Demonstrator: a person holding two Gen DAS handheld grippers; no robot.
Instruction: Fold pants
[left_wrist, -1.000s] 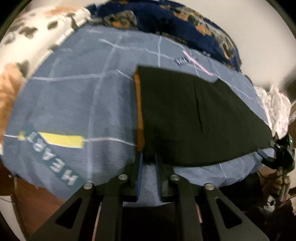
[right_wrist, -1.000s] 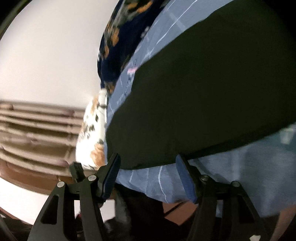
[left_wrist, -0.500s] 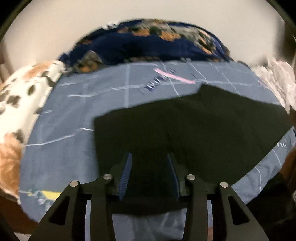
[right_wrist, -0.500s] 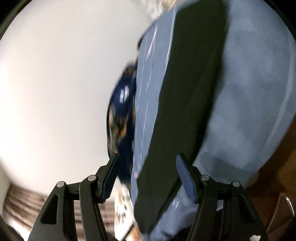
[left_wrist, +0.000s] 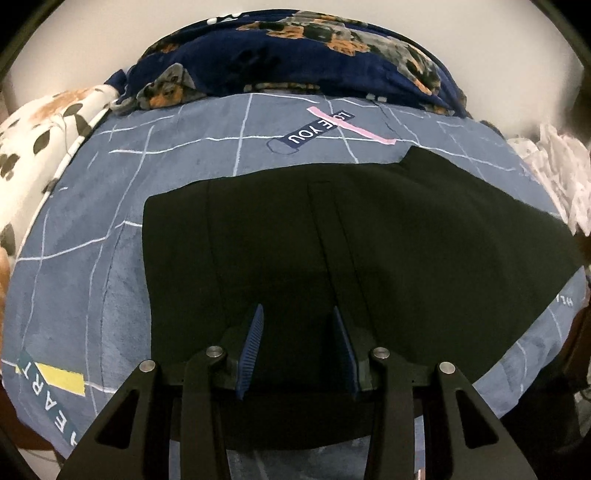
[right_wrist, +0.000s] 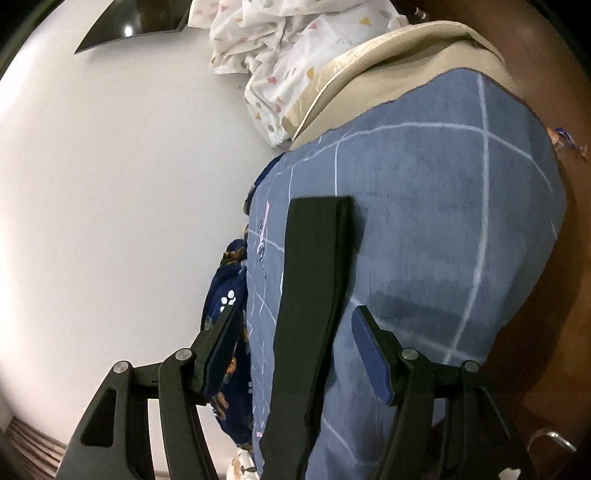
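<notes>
The left gripper (left_wrist: 297, 341) has its blue-padded fingers (left_wrist: 252, 345) spread a little apart over the near part of the black pants (left_wrist: 369, 236), pinching nothing. The pants lie flat across a blue grid-patterned bedsheet (left_wrist: 92, 229), reaching from its middle toward the right. A navy dog-print blanket (left_wrist: 295, 48) is bunched at the far edge, and a white leaf-print pillow (left_wrist: 40, 140) sits at the left.

In the right wrist view, the right gripper (right_wrist: 299, 341) is spread wide and empty. The folded pants (right_wrist: 310, 295) show edge-on as a dark strip running away between its fingers (right_wrist: 373, 358). White patterned fabric (right_wrist: 291, 55) is heaped at the far end beside a beige mattress edge (right_wrist: 399, 59).
</notes>
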